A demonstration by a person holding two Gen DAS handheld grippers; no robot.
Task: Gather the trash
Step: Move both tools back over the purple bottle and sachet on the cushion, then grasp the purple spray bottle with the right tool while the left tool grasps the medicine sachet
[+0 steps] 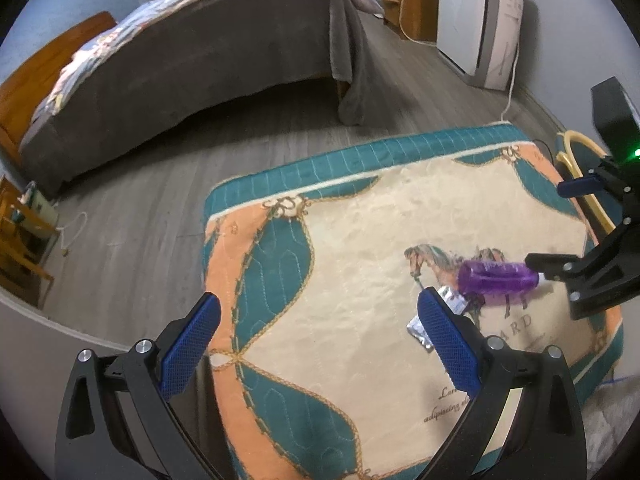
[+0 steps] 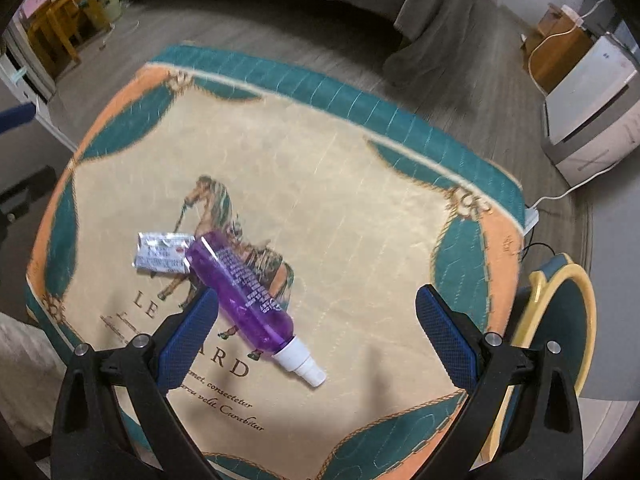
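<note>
A purple spray bottle (image 2: 244,292) with a white nozzle lies on a horse-print rug (image 2: 340,184), nozzle toward me. A silver foil wrapper (image 2: 162,256) lies flat just beyond its far end. My right gripper (image 2: 316,320) hovers open over the bottle's lower half, its left finger beside the bottle. In the left wrist view the bottle (image 1: 496,282) lies right of my open left gripper (image 1: 320,332), and the wrapper (image 1: 420,330) peeks out behind its right finger. The right gripper (image 1: 560,228) shows at the right edge, open.
A teal bin with a yellow rim (image 2: 560,320) stands off the rug's right edge. A bed with a grey cover (image 1: 192,72) lies beyond the rug. A white appliance (image 1: 476,20), wooden nightstands (image 1: 408,0) and white cables (image 1: 510,92) line the far wall.
</note>
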